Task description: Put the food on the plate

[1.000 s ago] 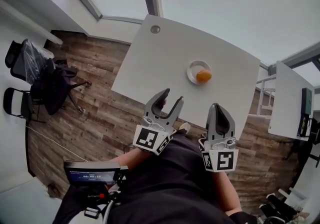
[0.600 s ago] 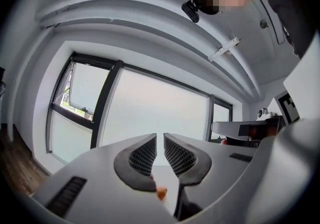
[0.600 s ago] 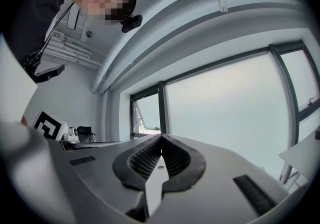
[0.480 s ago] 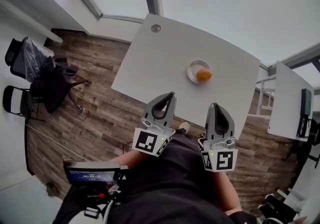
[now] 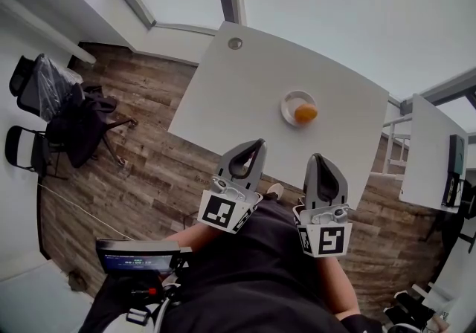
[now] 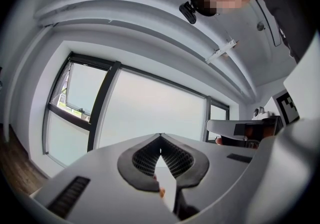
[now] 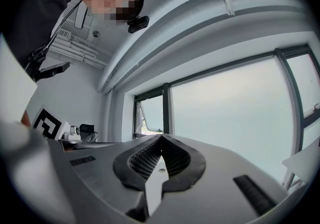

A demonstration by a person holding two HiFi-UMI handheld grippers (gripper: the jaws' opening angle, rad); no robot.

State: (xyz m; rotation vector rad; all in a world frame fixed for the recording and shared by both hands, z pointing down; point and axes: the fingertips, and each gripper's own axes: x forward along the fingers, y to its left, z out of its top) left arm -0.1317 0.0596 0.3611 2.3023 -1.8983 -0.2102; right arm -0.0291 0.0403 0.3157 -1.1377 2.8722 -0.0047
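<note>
2 empty grippers, left gripper (image 5: 256,144) and right gripper (image 5: 318,158), jaws pressed together, level near the white table (image 5: 238,94). Orange food (image 5: 305,112) lies on the plate (image 5: 287,102).

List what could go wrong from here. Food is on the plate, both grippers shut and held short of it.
1. The food sits toward the right rim of the plate, not centred. A knock to the table could roll it off.
2. The left gripper and right gripper are both shut and empty. Reaching in again like this would likely shove the food or plate rather than grip it, so open first.
</note>
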